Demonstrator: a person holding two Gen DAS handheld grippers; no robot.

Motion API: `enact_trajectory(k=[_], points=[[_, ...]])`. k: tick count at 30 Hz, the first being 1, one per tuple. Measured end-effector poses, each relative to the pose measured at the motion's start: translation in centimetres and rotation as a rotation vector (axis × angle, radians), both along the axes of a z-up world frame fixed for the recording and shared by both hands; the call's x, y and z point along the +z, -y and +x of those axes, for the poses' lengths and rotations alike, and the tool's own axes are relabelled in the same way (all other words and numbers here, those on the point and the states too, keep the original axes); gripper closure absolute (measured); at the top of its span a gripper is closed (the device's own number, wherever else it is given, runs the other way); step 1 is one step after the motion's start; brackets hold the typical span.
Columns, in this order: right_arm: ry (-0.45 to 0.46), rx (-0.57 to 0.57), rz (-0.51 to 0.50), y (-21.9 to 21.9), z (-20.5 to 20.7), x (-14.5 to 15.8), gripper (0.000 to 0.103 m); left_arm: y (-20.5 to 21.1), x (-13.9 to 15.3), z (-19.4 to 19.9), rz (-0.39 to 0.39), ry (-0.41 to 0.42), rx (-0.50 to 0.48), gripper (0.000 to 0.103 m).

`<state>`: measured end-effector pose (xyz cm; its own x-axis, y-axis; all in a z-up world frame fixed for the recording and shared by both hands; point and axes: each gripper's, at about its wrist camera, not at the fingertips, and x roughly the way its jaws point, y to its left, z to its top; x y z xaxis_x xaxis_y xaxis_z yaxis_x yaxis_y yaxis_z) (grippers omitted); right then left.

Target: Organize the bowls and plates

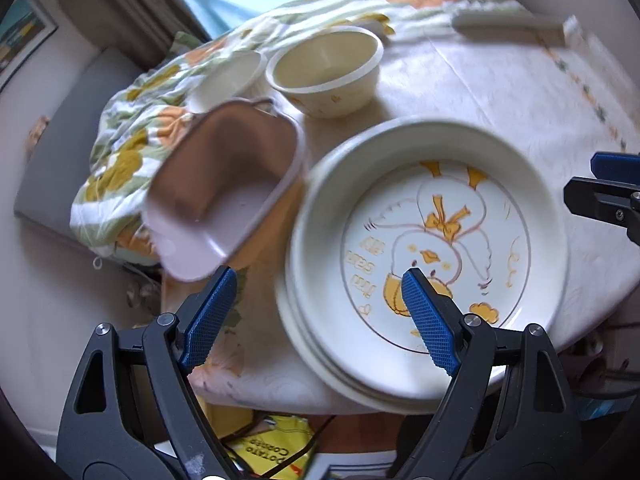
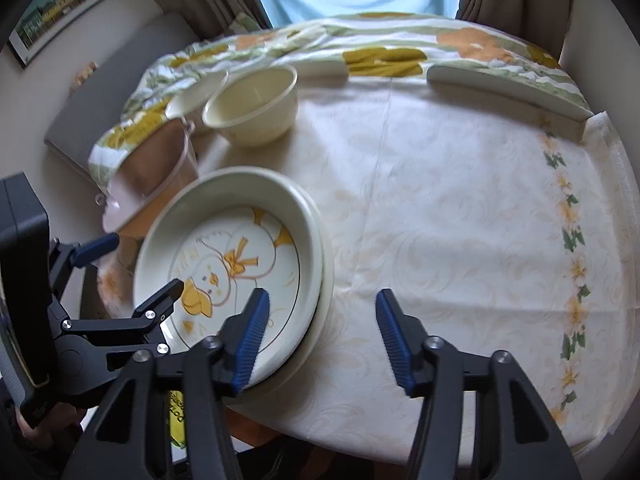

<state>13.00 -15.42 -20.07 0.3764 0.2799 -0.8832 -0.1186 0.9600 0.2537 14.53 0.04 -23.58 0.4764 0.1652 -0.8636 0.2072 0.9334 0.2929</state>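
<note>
- Counter (image 2: 440, 208): round, covered with a cream damask cloth with a floral border; a bunched flower-print cloth (image 2: 380, 46) in orange, olive and white lies along its far edge and spills over the far left edge.
- Shallow white ceramic dish with a yellow duck drawing (image 1: 432, 240): sits at the near left edge of the counter, on top of a stack of plain cream plates (image 1: 320, 360) whose rims show beneath it; the stack overhangs the counter edge slightly.
- Cream round bowl with a pale rim (image 1: 326, 70): upright and empty, toward the far left edge, well apart from the duck dish.
- Smaller white round bowl (image 1: 230, 76): just beside the cream bowl on its left, against the flower-print cloth.
- Pink rectangular plastic container with a brownish inside (image 1: 224, 184): tilted at the left edge, between the duck dish and the flower-print cloth.
- Long white dish (image 2: 508, 84): at the far right edge, partly blurred.
- Left hand-held gripper (image 1: 316, 316): jaws spread wide, nothing gripped; one blue pad hangs over the duck dish, the other outside the stack's left rim.
- Right hand-held gripper (image 2: 320, 336): jaws apart, nothing gripped; its left pad sits at the dish's right rim, whether touching cannot be told, the right pad over bare cloth.
</note>
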Motion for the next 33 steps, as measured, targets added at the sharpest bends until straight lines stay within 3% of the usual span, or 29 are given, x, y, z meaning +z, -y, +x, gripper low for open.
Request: enact_trajectory(k=[3, 5, 6, 7, 9, 12, 17, 27, 29, 31, 33], points=[[0.035, 0.039, 0.025, 0.5, 0.4, 2.0, 0.052, -1.7, 3.2, -0.5, -0.071, 0.045, 0.075, 0.019], [0.06, 0.096, 0.055, 0.2, 1.0, 3.6, 0.051, -3.7, 5.8, -1.0, -0.159, 0.085, 0.149, 0.018], [0.068, 0.124, 0.072, 0.0, 1.3, 4.2, 0.044, -4.5, 6.7, -1.2, -0.191, 0.103, 0.18, 0.011], [0.082, 0.167, 0.092, -0.6, 1.9, 5.1, 0.025, -5.6, 7.7, -1.4, -0.231, 0.128, 0.225, 0.005], [0.119, 0.226, 0.115, -1.6, 2.7, 6.0, 0.0, -7.7, 8.9, -1.8, -0.292, 0.173, 0.304, 0.0], [0.161, 0.316, 0.138, -3.9, 4.4, 7.0, 0.0, -10.9, 8.9, -1.4, -0.369, 0.173, 0.408, 0.0], [0.047, 0.389, 0.15, -8.0, 7.9, 5.6, 0.0, -15.3, 6.5, -0.4, -0.483, 0.126, 0.541, 0.0], [-0.154, 0.394, 0.163, -14.1, 14.1, -1.0, 0.0, -18.3, -0.3, 3.7, -0.554, -0.01, 0.6, 0.004], [-0.181, 0.403, 0.158, -15.0, 15.0, -2.0, 0.006, -18.5, -1.1, 4.6, -0.561, -0.03, 0.597, 0.008], [-0.223, 0.411, 0.161, -15.9, 15.9, -3.2, 0.026, -18.4, -2.0, 5.6, -0.557, -0.053, 0.588, 0.018], [-0.245, 0.417, 0.152, -16.5, 16.4, -3.9, 0.037, -18.5, -2.9, 6.5, -0.566, -0.079, 0.579, 0.038]])
